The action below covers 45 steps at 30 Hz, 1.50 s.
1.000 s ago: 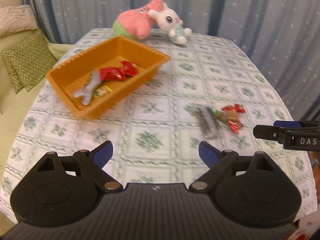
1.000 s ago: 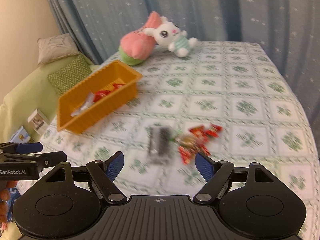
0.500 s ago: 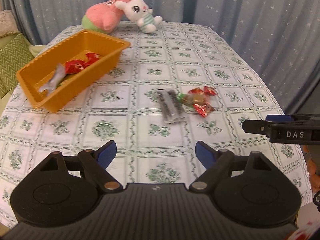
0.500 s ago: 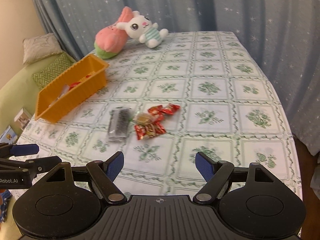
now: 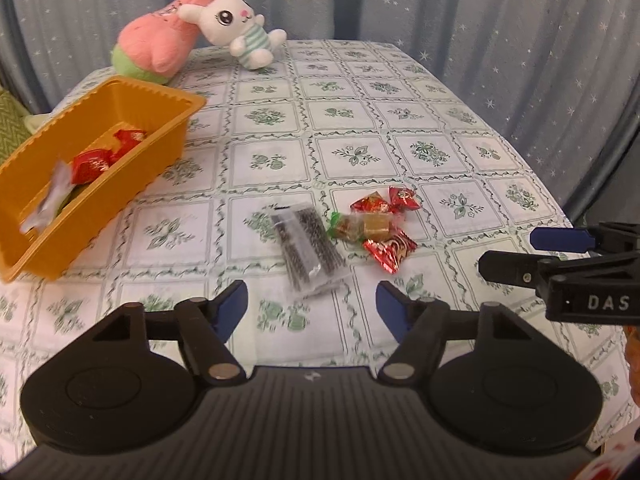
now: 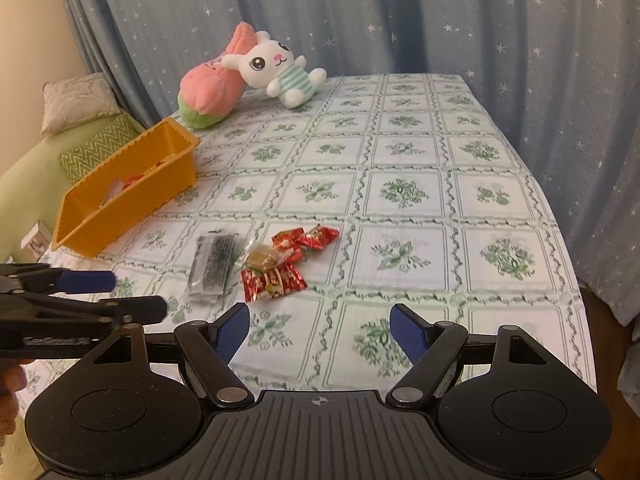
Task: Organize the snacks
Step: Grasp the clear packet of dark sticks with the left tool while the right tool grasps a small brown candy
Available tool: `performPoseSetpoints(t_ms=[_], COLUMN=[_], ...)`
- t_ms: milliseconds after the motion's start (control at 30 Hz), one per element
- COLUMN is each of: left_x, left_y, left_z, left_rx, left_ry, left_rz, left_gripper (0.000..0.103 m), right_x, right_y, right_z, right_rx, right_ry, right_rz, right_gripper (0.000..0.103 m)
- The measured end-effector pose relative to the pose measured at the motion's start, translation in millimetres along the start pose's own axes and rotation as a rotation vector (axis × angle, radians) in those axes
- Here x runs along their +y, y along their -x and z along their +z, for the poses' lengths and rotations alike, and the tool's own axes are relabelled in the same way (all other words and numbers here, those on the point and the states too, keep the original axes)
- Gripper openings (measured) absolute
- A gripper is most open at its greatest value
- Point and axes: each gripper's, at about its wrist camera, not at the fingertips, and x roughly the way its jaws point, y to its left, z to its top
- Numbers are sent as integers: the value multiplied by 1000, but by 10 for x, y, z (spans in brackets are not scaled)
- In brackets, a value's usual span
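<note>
Lying on the bench (image 5: pixel 400 128), which is covered with a green-patterned cloth, a small group of snacks is seen: a clear packet with dark sticks (image 5: pixel 307 250) (image 6: pixel 214 266), a brown candy in a transparent wrapper (image 5: pixel 362 227) (image 6: pixel 262 258) and red wrapped candies (image 5: pixel 390 249) (image 6: pixel 274 282) touching it. An orange basket (image 5: pixel 132 192) (image 6: pixel 120 216) is placed well apart to the left, and red wrappers and a silver one are held in it. The left gripper (image 5: pixel 312 304) (image 6: pixel 120 294) is held just before the packet; its fingers have just been closing, but they are apart and nothing is between them. The right gripper (image 6: pixel 318 326) (image 5: pixel 510 252) is kept wide apart too, near the candies, and nothing is touched by it.
</note>
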Motion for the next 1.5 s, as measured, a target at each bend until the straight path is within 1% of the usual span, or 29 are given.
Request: performPoseSetpoints(t_ms=[167, 233, 467, 567, 800, 1033, 1133, 1300, 1500], left_x=[5, 16, 72, 77, 76, 91, 124, 246, 489], left_y=[-214, -298, -559, -667, -799, -843, -836, -773, -653], left_z=[115, 154, 251, 280, 302, 292, 289, 250, 155], left_rx=[17, 25, 50, 61, 78, 80, 81, 84, 87], left_ry=[-32, -41, -60, -61, -64, -71, -70, -54, -5], left_rz=[-24, -30, -27, -28, -29, -27, -30, -13, 23], left_gripper=[65, 63, 62, 58, 55, 40, 36, 35, 35], right_x=[4, -3, -45, -59, -59, -27, -1, 98, 255], right_y=[-116, -144, -233, -268, -339, -394, -421, -496, -671], right_z=[73, 98, 160, 175, 209, 241, 253, 274, 304], right_rx=[-3, -2, 2, 6, 17, 23, 25, 23, 44], right_ry=[-17, -28, -50, -58, -53, -28, 0, 95, 235], right_rz=[-19, -26, -45, -50, -50, -39, -26, 6, 49], right_gripper=[76, 74, 70, 69, 68, 67, 67, 64, 49])
